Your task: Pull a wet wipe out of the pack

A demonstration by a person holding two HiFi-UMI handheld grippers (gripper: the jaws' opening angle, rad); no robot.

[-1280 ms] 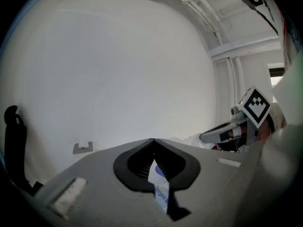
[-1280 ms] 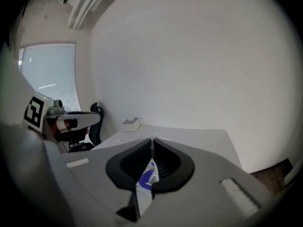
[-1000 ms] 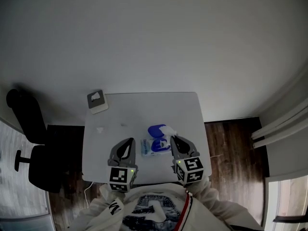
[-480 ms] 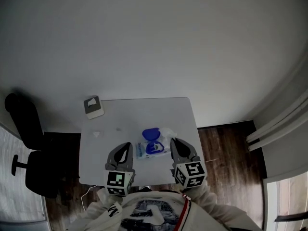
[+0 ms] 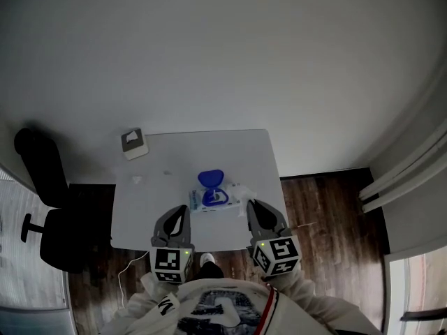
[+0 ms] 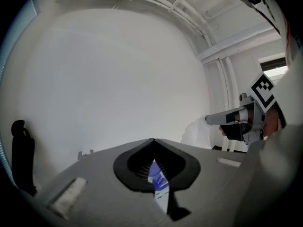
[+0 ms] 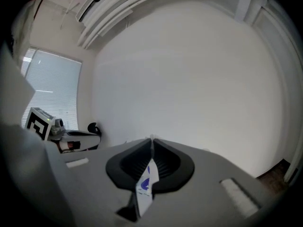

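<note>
The wet wipe pack [image 5: 208,200] lies on the white table [image 5: 154,187] with its blue lid [image 5: 211,180] flipped open. A white wipe [image 5: 242,189] sticks out to the pack's right, at the tip of my right gripper [image 5: 250,203]. In the left gripper view that wipe [image 6: 196,132] hangs from the right gripper [image 6: 208,120], whose jaws are shut on it. My left gripper [image 5: 185,209] is shut and empty, near the pack's left. Both gripper views show closed jaws with the pack [image 6: 157,178] [image 7: 147,178] glimpsed below them.
A small grey-and-white box [image 5: 134,144] sits at the table's far left corner, with small scraps [image 5: 137,180] near it. A black office chair [image 5: 42,187] stands to the left. A cable [image 5: 126,274] lies on the wooden floor [image 5: 321,201].
Both grippers have drawn back from the pack toward the person and risen. The wipe has moved away from the lid along with the right gripper.
</note>
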